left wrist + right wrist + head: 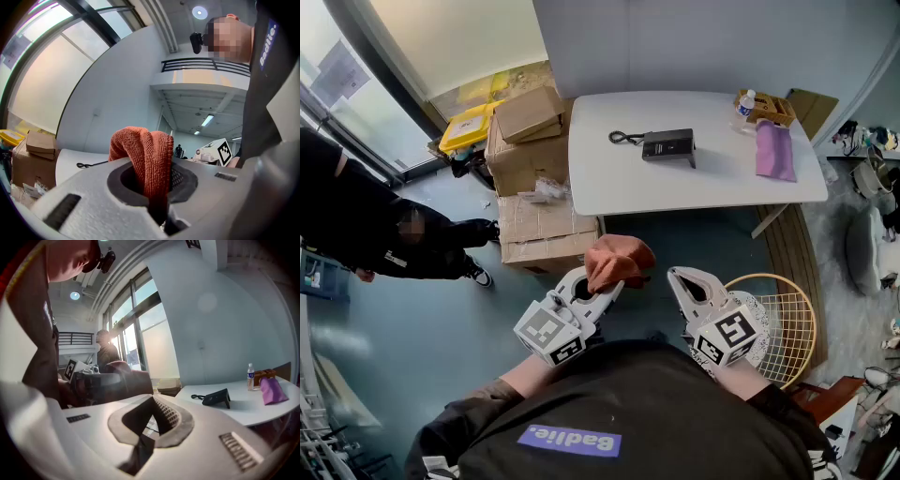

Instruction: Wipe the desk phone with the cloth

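L gripper [157, 197] fingers clamped on the rust-orange cloth [143, 159]; the cloth bulges up past the jaws in a folded loop. R gripper [151, 416] fingers together at the tips, nothing btwn them. Both grippers sit side by side close to the person's chest, short of the table's front edge and well apart from the phone. Desk phone [668, 145] rests on the white table [609, 183], approx mid-table toward the back edge, its cord [624, 138] trailing off its left side. Purple item [775, 150] lies near the right edge; water bottle [747, 101] & small brown box [770, 109] at the back right corner. Cardboard boxes [525, 141] are stacked just beside the table's left edge. Round wire basket [787, 328] is on the floor beside the R gripper. Another person [384, 234] is well off to the left.
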A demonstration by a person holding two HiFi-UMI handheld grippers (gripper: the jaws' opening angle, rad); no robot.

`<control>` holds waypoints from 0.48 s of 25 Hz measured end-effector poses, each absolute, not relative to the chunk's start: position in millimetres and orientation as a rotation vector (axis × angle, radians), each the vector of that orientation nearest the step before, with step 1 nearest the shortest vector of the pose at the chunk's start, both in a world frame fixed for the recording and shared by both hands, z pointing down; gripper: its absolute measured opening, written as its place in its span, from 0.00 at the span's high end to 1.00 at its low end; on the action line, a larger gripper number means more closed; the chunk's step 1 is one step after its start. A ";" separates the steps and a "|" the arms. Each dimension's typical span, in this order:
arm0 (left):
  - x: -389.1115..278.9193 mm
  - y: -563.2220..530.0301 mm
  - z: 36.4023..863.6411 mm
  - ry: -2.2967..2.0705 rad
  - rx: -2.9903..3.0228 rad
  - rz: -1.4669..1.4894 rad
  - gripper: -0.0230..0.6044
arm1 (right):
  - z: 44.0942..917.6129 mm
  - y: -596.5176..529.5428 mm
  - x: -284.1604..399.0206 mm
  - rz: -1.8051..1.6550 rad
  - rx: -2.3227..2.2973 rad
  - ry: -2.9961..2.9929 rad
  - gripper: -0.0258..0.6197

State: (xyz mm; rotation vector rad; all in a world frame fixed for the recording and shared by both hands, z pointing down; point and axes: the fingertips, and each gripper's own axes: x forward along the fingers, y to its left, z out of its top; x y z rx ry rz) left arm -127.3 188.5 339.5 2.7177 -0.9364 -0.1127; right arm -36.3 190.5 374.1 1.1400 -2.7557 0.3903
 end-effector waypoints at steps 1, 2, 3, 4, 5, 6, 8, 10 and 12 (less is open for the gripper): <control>-127.7 188.1 339.9 -0.940 2.716 -0.116 0.91 | 374.6 189.8 -36.6 0.389 1.138 -2.757 0.92; -127.8 187.7 340.2 -0.944 2.715 -0.119 0.91 | 374.8 189.2 -36.7 0.387 1.136 -2.759 0.92; -127.4 187.7 340.2 -0.946 2.714 -0.121 0.91 | 374.6 188.8 -36.4 0.385 1.135 -2.761 0.92; -126.5 188.2 340.0 -0.946 2.713 -0.122 0.91 | 374.2 188.9 -35.8 0.385 1.133 -2.763 0.92; -125.4 189.1 339.8 -0.946 2.713 -0.121 0.91 | 373.9 189.6 -35.0 0.387 1.132 -2.763 0.92; -124.4 190.2 339.5 -0.945 2.713 -0.118 0.91 | 373.6 190.7 -34.3 0.390 1.131 -2.763 0.92; -123.2 191.8 339.2 -0.947 2.714 -0.115 0.91 | 373.5 192.9 -33.0 0.392 1.128 -2.764 0.92; -122.3 193.0 338.9 -0.950 2.713 -0.119 0.91 | 373.9 194.9 -31.6 0.393 1.127 -2.765 0.92; -121.1 194.7 339.2 -0.951 2.712 -0.123 0.91 | 374.7 196.9 -30.8 0.393 1.126 -2.766 0.92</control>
